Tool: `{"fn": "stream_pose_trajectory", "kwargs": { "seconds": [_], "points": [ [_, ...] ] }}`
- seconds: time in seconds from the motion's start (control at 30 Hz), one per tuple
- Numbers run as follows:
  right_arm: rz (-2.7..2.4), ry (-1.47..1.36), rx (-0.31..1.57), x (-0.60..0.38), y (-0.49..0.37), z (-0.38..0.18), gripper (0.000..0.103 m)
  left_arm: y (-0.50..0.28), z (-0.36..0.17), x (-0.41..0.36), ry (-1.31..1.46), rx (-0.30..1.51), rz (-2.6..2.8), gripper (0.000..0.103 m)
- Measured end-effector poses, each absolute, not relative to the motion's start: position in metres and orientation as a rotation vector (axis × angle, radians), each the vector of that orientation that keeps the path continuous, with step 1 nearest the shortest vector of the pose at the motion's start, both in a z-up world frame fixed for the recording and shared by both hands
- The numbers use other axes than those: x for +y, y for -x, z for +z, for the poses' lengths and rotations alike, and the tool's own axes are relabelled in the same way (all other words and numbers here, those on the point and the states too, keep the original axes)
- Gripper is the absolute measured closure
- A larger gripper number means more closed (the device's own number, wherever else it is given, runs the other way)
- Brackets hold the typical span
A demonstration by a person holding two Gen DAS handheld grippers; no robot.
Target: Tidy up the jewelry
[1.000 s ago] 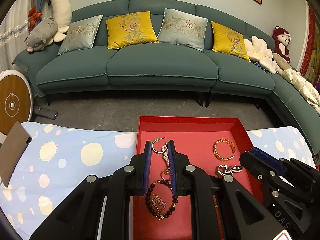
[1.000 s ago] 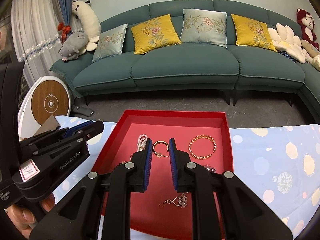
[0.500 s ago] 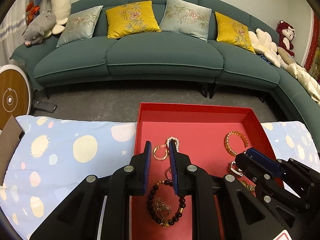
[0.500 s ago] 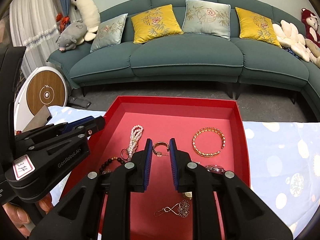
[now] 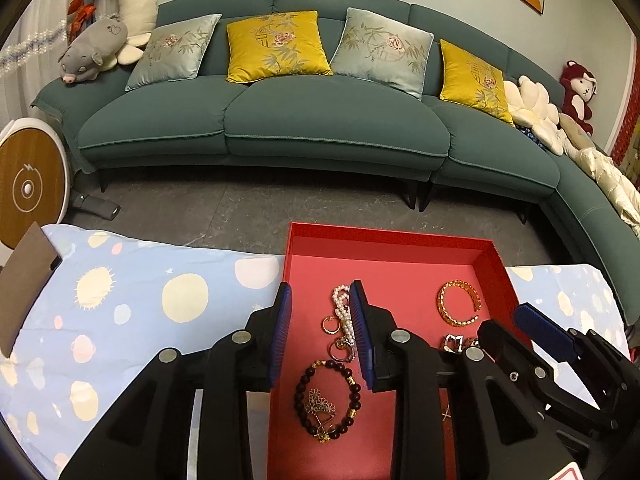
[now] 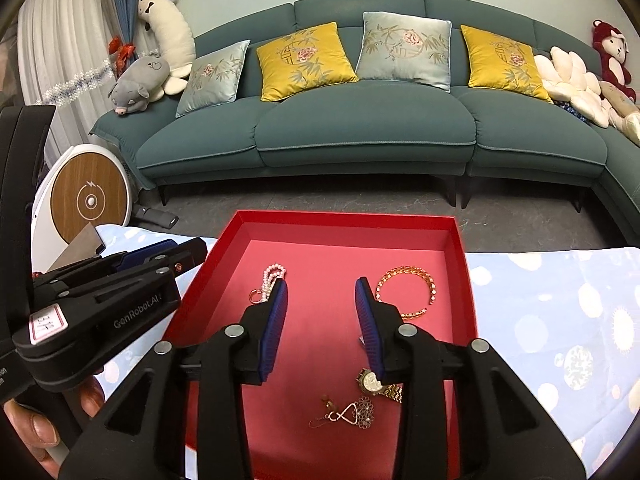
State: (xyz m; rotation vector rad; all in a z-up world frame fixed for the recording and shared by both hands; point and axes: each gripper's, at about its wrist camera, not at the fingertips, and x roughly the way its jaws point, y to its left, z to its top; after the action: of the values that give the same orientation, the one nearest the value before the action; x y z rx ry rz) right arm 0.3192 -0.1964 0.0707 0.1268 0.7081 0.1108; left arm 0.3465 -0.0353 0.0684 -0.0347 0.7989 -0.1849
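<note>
Two hand-held grippers hovered over the red tray (image 6: 460, 240), both released with nothing pinched. The left hand-held gripper (image 5: 320, 328) had just been opening; the pearl strand (image 5: 342, 308) and a small gold hoop (image 5: 330, 324) lay on the tray floor in the gap between its pads, loose and not pressed, with two small rings (image 5: 342, 350) just behind them. Nearer that gripper's body sat the dark bead bracelet (image 5: 328, 396), a filigree charm inside its loop. The right hand-held gripper (image 6: 322, 312) had also just been opening, and only bare tray floor showed between its jaws. Just beside its right finger lay the gold bangle (image 6: 408, 292); close under that finger sat a wristwatch (image 6: 374, 384), and a dangling earring (image 6: 348, 416) lay nearer the camera. Beyond the tray's sides spread the spotted blue cloth (image 6: 560, 320) covering the counter, then the floor and a green sofa (image 6: 360, 128).

The risk, as I judged it, was tangling: the pearls, hoop and rings lay nearly touching, so a pinch aimed at one could drag its neighbours along. The hoop and rings were thin and flat, and the pads might slide over them. The two grippers also stood close together and could knock each other, or the tray's wall.
</note>
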Motion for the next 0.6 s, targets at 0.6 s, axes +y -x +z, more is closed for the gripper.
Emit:
{"fn": "stream_pose_trajectory", "kwargs": {
  "seconds": [0.6],
  "points": [
    [0.051,-0.071,0.681,-0.174,-0.184,0.125,0.038,-0.202,0.124,-0.01,-0.016,0.725,-0.148,0.055]
  ]
}}
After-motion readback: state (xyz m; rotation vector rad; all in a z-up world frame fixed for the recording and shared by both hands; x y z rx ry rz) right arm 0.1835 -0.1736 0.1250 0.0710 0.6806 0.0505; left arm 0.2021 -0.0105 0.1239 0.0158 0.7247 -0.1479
